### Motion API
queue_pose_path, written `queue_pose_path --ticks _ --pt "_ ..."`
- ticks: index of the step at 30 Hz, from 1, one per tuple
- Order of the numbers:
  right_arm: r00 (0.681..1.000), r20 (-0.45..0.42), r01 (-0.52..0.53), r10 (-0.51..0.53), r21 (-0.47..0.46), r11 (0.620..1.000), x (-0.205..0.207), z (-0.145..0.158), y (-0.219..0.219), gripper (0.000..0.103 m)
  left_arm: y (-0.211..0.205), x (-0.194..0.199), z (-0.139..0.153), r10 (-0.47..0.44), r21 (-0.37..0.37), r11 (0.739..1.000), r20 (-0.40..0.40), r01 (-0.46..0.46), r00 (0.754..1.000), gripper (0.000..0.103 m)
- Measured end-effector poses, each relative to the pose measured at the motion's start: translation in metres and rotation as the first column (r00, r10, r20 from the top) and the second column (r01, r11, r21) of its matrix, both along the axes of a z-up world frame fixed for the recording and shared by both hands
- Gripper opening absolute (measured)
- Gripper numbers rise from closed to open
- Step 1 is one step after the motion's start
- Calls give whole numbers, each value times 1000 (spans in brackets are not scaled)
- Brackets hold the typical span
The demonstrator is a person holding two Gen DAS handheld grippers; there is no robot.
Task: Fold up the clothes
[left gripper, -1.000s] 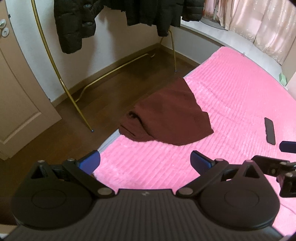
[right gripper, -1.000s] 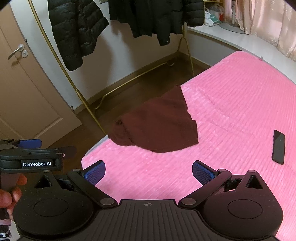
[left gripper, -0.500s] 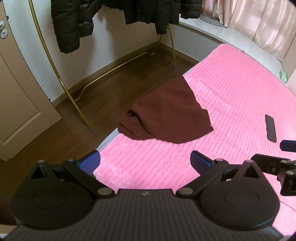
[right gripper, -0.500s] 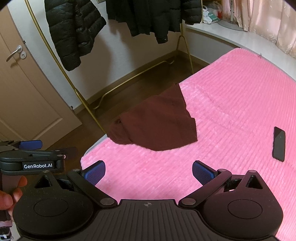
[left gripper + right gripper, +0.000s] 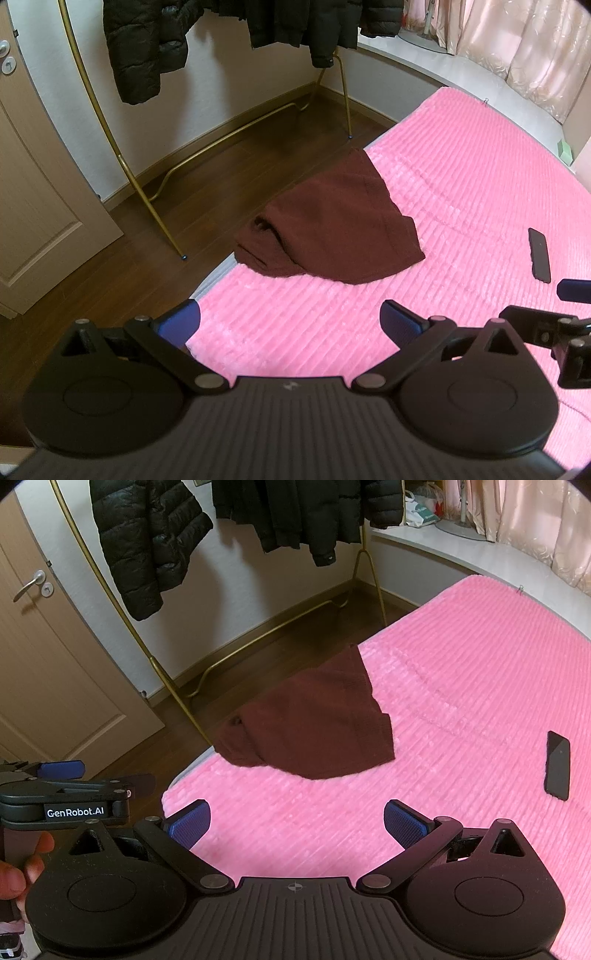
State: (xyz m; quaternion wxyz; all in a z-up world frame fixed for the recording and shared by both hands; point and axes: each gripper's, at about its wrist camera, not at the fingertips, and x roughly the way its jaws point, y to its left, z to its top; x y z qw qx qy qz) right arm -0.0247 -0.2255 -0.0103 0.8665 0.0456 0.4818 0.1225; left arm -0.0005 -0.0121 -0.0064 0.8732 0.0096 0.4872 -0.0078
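Left gripper (image 5: 290,319): jaws spread wide, nothing between them, held above the near edge of the pink bedspread (image 5: 461,192). Ahead, the dark maroon garment (image 5: 332,225) lies bunched at the bed's left edge, apart from both grippers. Right gripper (image 5: 297,821): jaws equally wide, empty, clear of the fabric. A black phone (image 5: 557,766) lies farther right.
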Motion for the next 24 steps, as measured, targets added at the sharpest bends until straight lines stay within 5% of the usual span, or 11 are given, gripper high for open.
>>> queue_pose_path --ticks 24 --pt "1000 3 4 -4 1 1000 -2 1 3 102 -5 -4 0 -15 -4 1000 0 15 1000 102"
